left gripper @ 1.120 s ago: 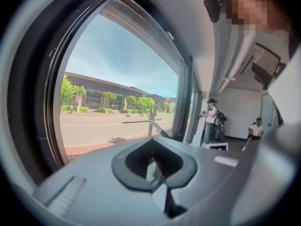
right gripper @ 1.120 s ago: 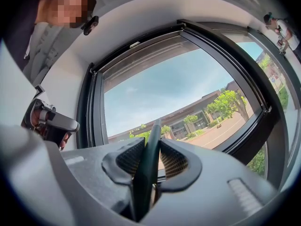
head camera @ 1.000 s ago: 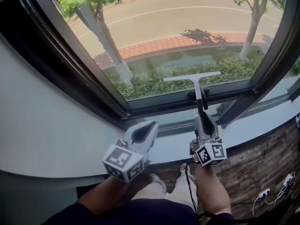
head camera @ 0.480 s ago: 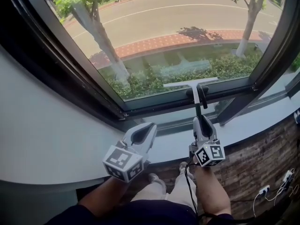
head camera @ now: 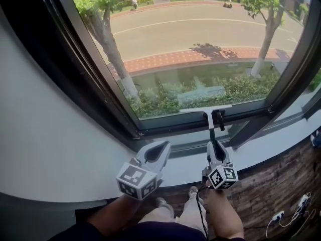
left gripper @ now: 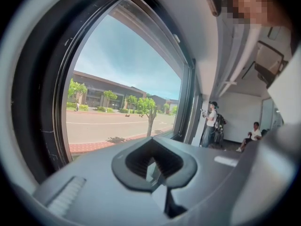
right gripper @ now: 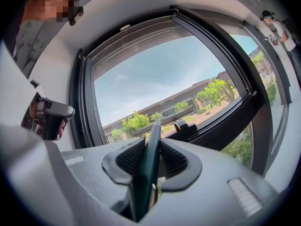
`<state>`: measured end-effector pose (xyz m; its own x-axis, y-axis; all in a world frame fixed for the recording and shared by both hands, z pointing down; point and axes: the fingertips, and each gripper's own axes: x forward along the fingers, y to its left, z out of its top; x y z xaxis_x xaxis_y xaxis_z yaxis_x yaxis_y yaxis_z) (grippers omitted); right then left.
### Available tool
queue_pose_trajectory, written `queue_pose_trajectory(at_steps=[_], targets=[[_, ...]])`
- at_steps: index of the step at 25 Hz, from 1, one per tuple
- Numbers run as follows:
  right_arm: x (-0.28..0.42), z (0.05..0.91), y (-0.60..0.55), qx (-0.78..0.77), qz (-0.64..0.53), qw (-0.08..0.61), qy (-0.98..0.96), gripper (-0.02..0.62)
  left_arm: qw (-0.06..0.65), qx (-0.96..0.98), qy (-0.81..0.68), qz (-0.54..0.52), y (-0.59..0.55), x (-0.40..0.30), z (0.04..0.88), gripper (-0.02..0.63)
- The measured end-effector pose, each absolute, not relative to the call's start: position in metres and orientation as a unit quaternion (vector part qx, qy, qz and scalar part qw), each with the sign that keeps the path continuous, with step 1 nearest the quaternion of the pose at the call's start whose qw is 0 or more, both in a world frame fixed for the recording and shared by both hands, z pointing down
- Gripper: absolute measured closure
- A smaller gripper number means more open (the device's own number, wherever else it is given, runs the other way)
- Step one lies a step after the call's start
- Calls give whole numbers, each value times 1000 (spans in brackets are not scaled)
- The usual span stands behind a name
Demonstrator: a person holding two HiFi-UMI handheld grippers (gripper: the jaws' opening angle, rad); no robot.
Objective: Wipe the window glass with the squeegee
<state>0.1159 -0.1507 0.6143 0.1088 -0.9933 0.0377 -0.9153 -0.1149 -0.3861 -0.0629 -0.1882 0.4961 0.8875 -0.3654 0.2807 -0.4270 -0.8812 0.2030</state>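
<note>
Right tool (right gripper: 151, 147): clenched on the dark, thin handle of the squeegee (head camera: 206, 110). The handle stands edge-on between the ribbed pads and runs up and away to the blade.

Left tool (left gripper: 153, 159): jaws drawn together on nothing. It is held low over the white sill (head camera: 186, 157), left of the right tool and well apart from the squeegee.

Squeegee position: the blade lies level at the very bottom of the window glass (head camera: 200, 39), along the dark lower frame (head camera: 160, 120). The black window handle (head camera: 219, 117) sits just beside the blade's right half. From the head view I cannot tell whether the rubber edge is on the glass or already on the frame.

Judgement: this stroke is at its lower limit. The rest of the pane shows no water or streaks that I can make out, so progress on the whole window is hard to rate.

Risks from here:
- Blade over-runs onto the frame. Cause: no room left below; the edge would lift and leave a line along the bottom.
- Blade end catches the window handle. Cause: any sideways shift to the right at this height.
- Handle swivels in the jaws. Cause: narrow grip on a thin shaft with a long lever to the blade; one-sided pressure would tilt the blade and leave it wiping unevenly.
- Lifting off carelessly could drag the edge back over wiped glass.
</note>
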Motion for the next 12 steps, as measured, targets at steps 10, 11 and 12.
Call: queue_pose_trajectory(at_steps=[10, 11, 12], targets=[[108, 505, -154, -728, -41, 167, 664, 489, 102, 976, -187, 44, -198, -57, 465, 612], [106, 483, -156, -724, -18, 174, 668, 489, 94, 978, -184, 39, -198, -55, 458, 612], [103, 460, -158, -719, 5, 181, 672, 489, 85, 979, -183, 40, -198, -56, 450, 612]])
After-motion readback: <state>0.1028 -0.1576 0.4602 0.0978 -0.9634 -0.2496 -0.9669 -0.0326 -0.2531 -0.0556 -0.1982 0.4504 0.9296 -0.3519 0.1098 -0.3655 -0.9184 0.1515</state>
